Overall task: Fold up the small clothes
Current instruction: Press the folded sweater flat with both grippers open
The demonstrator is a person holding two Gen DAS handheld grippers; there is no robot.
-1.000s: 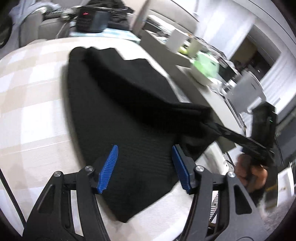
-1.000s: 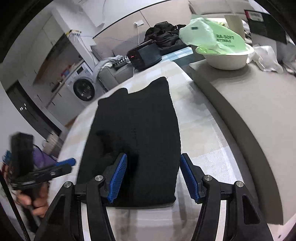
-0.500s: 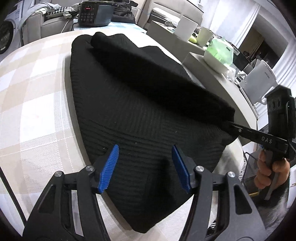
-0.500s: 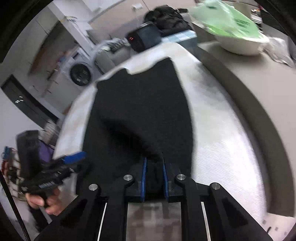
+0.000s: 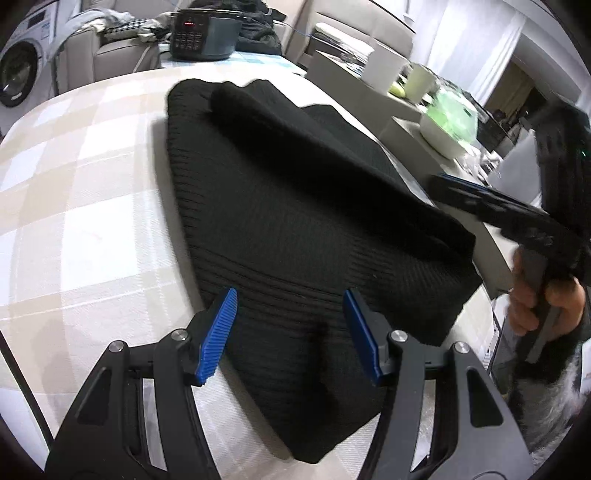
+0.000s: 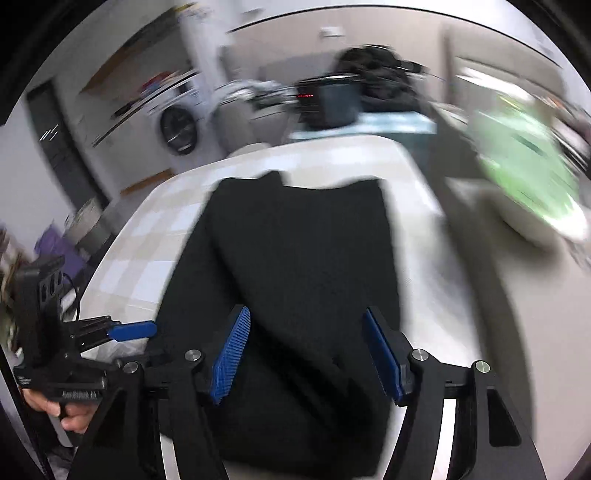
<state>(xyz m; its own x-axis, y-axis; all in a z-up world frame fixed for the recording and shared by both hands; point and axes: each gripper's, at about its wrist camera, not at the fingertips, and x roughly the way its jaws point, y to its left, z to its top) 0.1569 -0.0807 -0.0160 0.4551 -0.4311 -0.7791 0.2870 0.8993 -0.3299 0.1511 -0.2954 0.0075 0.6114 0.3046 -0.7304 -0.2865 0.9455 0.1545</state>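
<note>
A black ribbed knit garment (image 5: 295, 206) lies on the checked tablecloth (image 5: 74, 184), its right side folded over into a thick layer. My left gripper (image 5: 290, 295) hovers open over the garment's near edge, with cloth below the blue pads but not pinched. In the right wrist view, which is blurred, the garment (image 6: 303, 240) fills the middle. My right gripper (image 6: 306, 314) is above its near end, jaws opening, pads clear of the cloth. The right gripper (image 5: 465, 195) also shows off the garment's right corner, held by a hand (image 5: 532, 299). The left gripper (image 6: 136, 329) appears at the left.
A dark cooker with a red display (image 5: 201, 35) stands beyond the table's far end, and a washing machine (image 5: 18, 70) is far left. A grey counter (image 5: 417, 147) runs along the right, carrying a white bowl with a green bag (image 5: 447, 125) and cups (image 5: 382, 70).
Half a second ago the right gripper was shut on the garment's edge; it has let go, opened and pulled away to the right. The left gripper has sunk slightly toward the cloth.
</note>
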